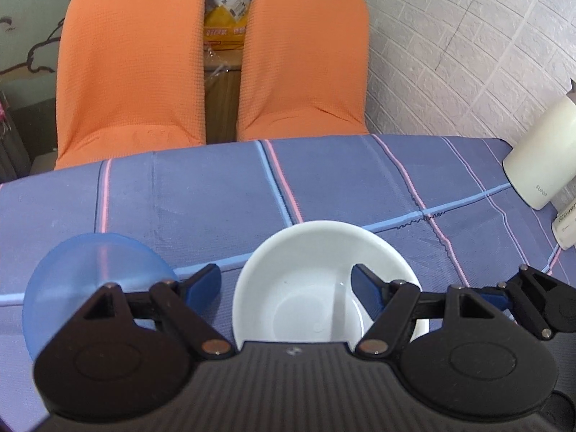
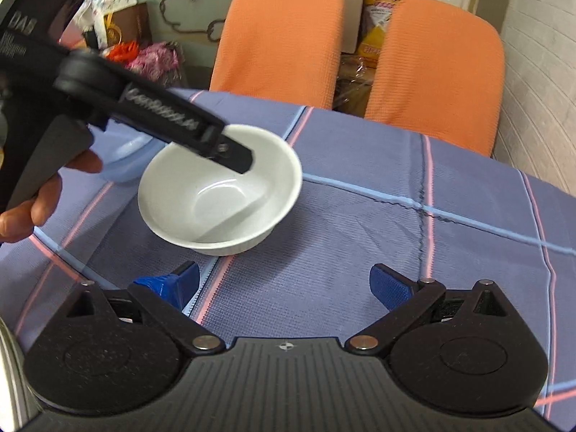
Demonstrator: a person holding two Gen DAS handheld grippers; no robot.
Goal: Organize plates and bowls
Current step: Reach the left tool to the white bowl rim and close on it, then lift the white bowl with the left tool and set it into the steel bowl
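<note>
A white bowl [image 1: 306, 270] stands upright on the blue checked tablecloth [image 1: 216, 187]. My left gripper [image 1: 286, 280] is open astride the bowl's left rim: one blue pad lies outside it, the other inside. A translucent blue bowl or plate [image 1: 86, 273] sits just left of the white bowl. In the right wrist view the white bowl [image 2: 216, 201] stands mid-table with the left gripper's finger [image 2: 230, 156] reaching over its rim, and the blue dish [image 2: 126, 154] lies behind it. My right gripper [image 2: 284, 284] is open and empty, low over the cloth in front of the bowl.
Two orange-covered chairs [image 1: 306, 61] stand at the table's far edge. A white kettle [image 1: 540, 151] and a small white box [image 1: 565, 223] sit at the table's right edge by the white brick wall. Bags and boxes [image 2: 385, 7] stand behind the chairs.
</note>
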